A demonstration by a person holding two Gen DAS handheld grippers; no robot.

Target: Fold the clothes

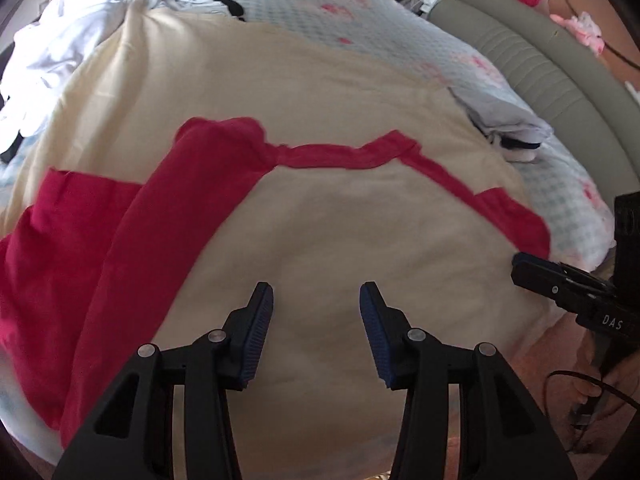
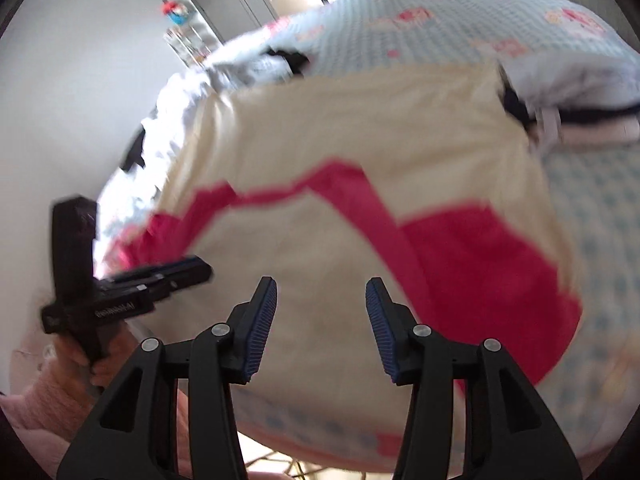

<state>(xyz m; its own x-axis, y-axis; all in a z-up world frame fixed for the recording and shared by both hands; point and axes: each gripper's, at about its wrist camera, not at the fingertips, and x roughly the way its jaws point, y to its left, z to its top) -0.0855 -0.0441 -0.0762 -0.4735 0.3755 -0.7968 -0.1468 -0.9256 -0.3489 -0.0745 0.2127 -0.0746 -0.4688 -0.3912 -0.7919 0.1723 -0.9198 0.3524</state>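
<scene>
A cream shirt with magenta raglan sleeves and neckband (image 1: 328, 216) lies flat on a cream cloth on the bed. Its left sleeve (image 1: 80, 248) is spread wide at the left; its right sleeve (image 1: 508, 212) reaches the bed's right side. My left gripper (image 1: 316, 300) is open and empty, hovering above the shirt's lower body. My right gripper (image 2: 321, 296) is open and empty above the shirt (image 2: 304, 248), blurred in the right wrist view. It also shows at the right edge of the left wrist view (image 1: 532, 268). The left gripper shows at the left of the right wrist view (image 2: 192, 270).
A heap of white clothes (image 1: 60, 48) lies at the bed's far left. A folded pale stack (image 1: 508, 128) sits at the right near the grey padded headboard (image 1: 560, 92). The checked bedspread (image 1: 320, 8) extends beyond. A white wall (image 2: 60, 100) is on the left.
</scene>
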